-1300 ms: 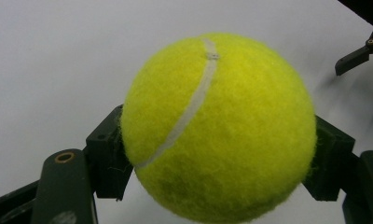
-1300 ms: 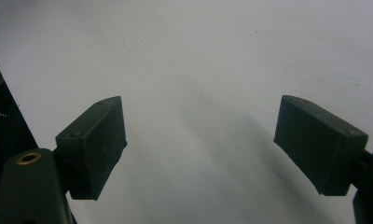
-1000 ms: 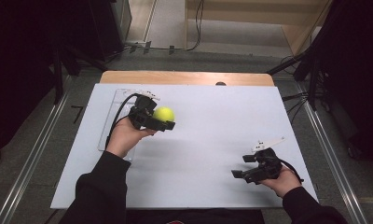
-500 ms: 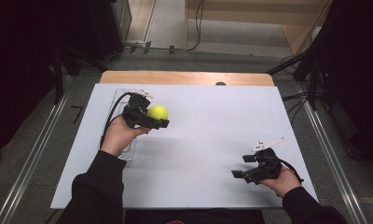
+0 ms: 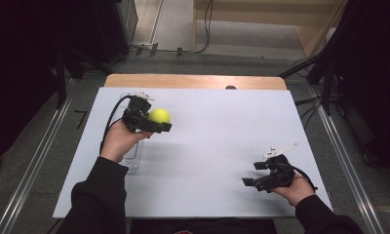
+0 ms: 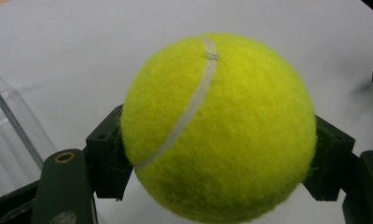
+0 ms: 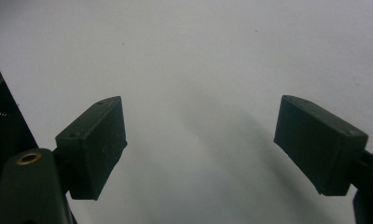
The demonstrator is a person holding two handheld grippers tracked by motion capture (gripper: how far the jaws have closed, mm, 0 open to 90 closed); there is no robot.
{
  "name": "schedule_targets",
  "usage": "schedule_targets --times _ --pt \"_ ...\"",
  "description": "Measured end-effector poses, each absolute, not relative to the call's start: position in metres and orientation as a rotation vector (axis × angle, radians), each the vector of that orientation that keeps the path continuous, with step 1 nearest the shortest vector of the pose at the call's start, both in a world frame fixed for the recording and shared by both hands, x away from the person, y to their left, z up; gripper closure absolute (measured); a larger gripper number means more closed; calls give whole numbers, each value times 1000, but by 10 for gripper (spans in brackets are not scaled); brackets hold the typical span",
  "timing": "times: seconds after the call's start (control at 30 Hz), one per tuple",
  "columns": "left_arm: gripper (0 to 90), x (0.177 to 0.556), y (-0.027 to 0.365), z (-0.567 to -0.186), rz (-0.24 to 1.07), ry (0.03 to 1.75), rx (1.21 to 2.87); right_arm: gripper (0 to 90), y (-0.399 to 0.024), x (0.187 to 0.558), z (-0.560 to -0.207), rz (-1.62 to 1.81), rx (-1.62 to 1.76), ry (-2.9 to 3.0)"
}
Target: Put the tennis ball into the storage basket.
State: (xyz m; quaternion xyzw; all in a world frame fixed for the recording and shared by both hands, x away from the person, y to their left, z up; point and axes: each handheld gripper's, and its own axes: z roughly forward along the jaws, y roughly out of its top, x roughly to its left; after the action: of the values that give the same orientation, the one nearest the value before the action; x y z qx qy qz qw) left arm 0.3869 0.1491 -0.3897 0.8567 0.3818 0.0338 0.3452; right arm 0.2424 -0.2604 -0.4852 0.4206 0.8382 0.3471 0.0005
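Note:
A yellow tennis ball (image 5: pixel 160 115) with a white seam is held above the left part of the white table (image 5: pixel 207 131). My left gripper (image 5: pixel 162 123) is shut on it. In the left gripper view the ball (image 6: pixel 217 130) sits between both black pads, which press on its sides, and the left gripper (image 6: pixel 217 161) hangs over the white surface. My right gripper (image 5: pixel 252 173) rests low near the table's front right corner, held by a hand. In the right gripper view the right gripper (image 7: pixel 201 140) stands open, with bare white table between its pads.
A clear plastic tray (image 5: pixel 133 155) lies on the table under the left wrist, and its ribbed edge (image 6: pixel 7 140) is at the left in the left gripper view. A wooden strip (image 5: pixel 193 81) runs along the table's far edge. Dark floor and metal rails flank both sides.
The left hand has drifted slightly to the left with the ball still gripped. The right hand has stayed where it was.

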Motion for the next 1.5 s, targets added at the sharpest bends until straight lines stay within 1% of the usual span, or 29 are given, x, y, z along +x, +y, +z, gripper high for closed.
schedule_targets --times 1.5 --pt "258 395 193 -382 176 1131 2154 146 -260 242 -486 1085 1322 2632"
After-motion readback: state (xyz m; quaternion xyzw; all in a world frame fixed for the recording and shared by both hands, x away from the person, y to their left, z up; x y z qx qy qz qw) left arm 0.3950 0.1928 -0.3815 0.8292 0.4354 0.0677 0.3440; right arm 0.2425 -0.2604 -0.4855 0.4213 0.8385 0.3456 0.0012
